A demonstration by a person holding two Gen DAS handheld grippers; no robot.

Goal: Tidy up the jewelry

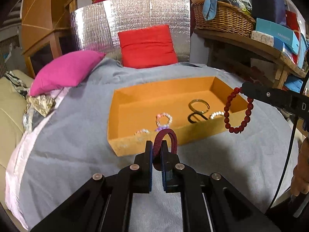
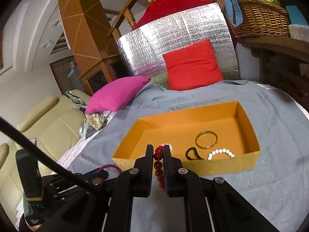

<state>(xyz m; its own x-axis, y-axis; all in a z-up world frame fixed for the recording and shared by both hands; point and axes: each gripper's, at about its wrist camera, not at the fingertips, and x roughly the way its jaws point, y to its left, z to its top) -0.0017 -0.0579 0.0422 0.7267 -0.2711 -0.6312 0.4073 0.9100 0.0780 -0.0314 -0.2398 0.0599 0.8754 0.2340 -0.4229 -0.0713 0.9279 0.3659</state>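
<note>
Left wrist view: I am pinching the dark red bangle (image 1: 165, 142) in the left gripper (image 1: 156, 145) beside the orange box (image 1: 123, 148) while the right gripper (image 1: 243, 91) is clamping the red bead bracelet (image 1: 238, 110), dangling over the box's near wall, ready for dropping in.

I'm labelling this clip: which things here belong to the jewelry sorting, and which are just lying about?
Job:
orange box
red bead bracelet in right gripper
maroon bangle in left gripper
gold bangle
white bead bracelet

Lying about:
pink cushion
red cushion
wicker basket
</note>
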